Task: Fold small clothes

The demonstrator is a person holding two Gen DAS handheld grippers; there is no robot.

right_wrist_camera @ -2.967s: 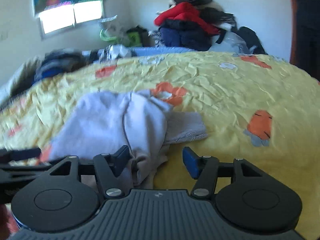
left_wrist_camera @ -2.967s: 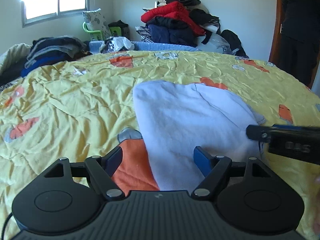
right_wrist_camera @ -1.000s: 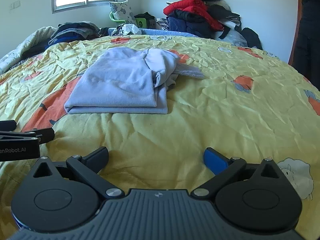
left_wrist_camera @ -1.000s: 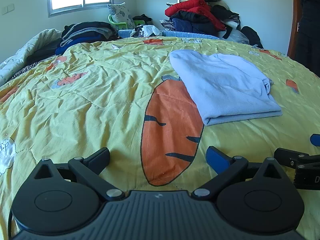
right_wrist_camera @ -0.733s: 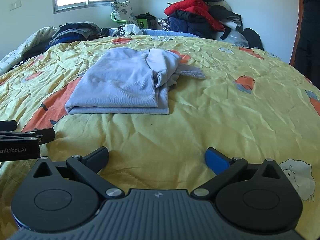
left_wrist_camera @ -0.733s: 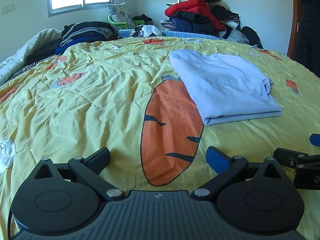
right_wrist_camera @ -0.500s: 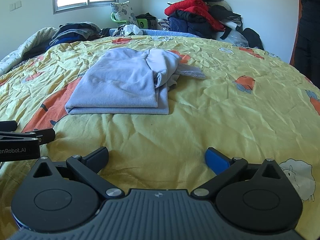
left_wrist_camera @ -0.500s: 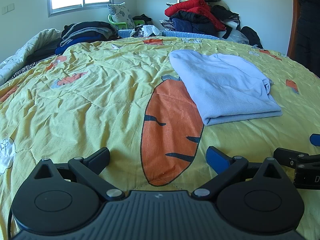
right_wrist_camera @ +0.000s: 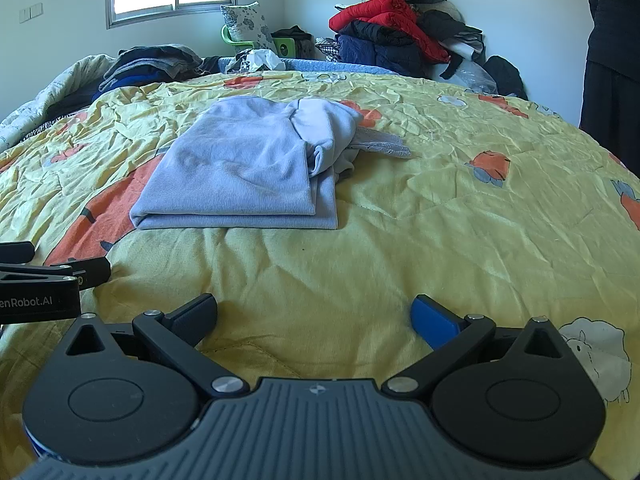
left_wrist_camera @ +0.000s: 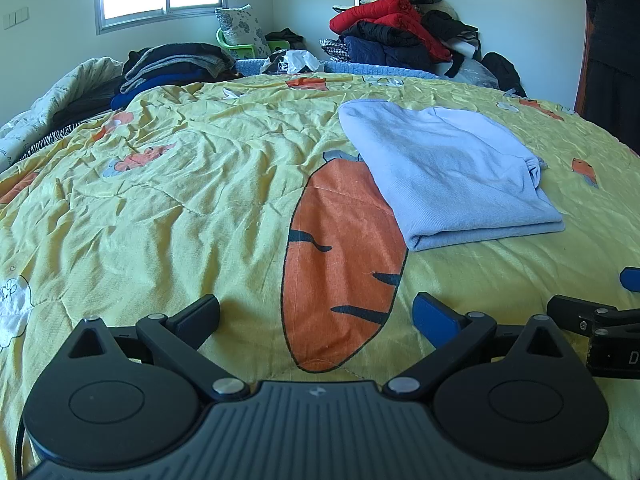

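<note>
A light blue garment (left_wrist_camera: 448,172) (right_wrist_camera: 248,168) lies folded flat on the yellow carrot-print bedspread (left_wrist_camera: 180,200) (right_wrist_camera: 440,220), with a bunched sleeve and a pale lace-edged piece (right_wrist_camera: 380,144) sticking out at its far right side. My left gripper (left_wrist_camera: 316,316) is open over the big orange carrot print, well short of the garment and holding nothing. My right gripper (right_wrist_camera: 314,314) is open too, over bare bedspread in front of the garment. Each gripper shows at the edge of the other's view, side by side.
A heap of red, navy and black clothes (left_wrist_camera: 396,36) (right_wrist_camera: 392,36) is piled at the far wall. Stacked dark clothes (left_wrist_camera: 172,64) lie at the bed's far left. A person in dark clothing (right_wrist_camera: 612,40) stands at the right edge by the door.
Three seconds ago both grippers were right at the garment; they have since pulled back toward the near edge of the bed. Over the last second nothing has visibly moved.
</note>
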